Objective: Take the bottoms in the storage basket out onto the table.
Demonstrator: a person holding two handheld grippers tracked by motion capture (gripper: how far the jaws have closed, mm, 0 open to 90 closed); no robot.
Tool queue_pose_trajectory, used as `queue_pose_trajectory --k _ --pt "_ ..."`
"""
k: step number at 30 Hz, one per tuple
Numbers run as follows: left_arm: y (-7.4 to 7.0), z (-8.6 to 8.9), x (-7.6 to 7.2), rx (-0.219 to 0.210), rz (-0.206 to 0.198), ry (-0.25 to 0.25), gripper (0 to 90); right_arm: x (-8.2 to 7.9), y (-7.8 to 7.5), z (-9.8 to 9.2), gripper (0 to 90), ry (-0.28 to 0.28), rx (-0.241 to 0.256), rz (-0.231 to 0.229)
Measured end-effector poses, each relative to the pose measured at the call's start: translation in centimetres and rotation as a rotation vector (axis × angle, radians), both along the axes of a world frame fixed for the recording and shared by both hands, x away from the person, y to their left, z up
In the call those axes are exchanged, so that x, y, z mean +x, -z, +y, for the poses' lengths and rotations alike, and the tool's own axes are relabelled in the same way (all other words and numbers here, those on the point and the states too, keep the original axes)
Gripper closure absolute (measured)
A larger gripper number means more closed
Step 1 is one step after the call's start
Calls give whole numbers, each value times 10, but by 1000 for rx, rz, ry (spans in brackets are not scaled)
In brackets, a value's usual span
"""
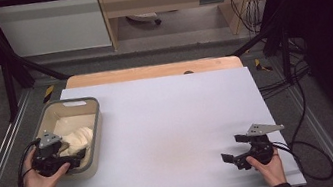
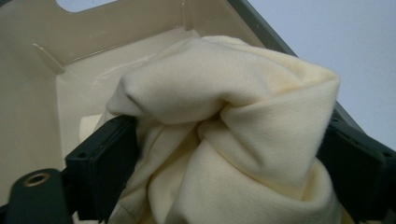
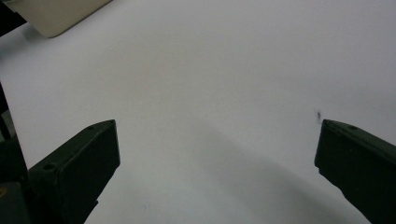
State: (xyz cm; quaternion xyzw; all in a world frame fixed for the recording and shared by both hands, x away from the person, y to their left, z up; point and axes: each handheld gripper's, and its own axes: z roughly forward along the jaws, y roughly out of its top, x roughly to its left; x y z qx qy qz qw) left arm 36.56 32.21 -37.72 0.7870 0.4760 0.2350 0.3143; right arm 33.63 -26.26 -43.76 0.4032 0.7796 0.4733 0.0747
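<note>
Left hand-held gripper clamped on bunched cream cloth inside the bin. Right hand-held gripper stands apart over bare bench. Cloth judged soft, light, drapey; grip a thick fold.

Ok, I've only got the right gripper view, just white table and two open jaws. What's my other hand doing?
Observer: The left gripper is reaching into a beige bin at the table's left edge.
Operator: Anything in the bin?
Observer: A cream cloth, bunched up between the left gripper's jaws.
Operator: Is it gripped?
Observer: The jaws stand wide, against the bundle on both sides; I can't tell if they are squeezing it.
</note>
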Motion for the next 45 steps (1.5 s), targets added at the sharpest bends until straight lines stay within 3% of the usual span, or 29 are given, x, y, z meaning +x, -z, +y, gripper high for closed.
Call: queue_pose_trajectory --k 9,18,36,45 --pt "0 -3 -1 -20 0 1 361 0 0 0 5 -1 0 1" --pt "1 -2 -1 -65 39 7 562 0 1 1 5 -2 -2 4" --pt "2 -5 -3 -67 44 12 689 0 0 0 5 -2 0 4" --pt "2 -5 -5 -55 20 17 718 0 0 0 5 1 3 0"
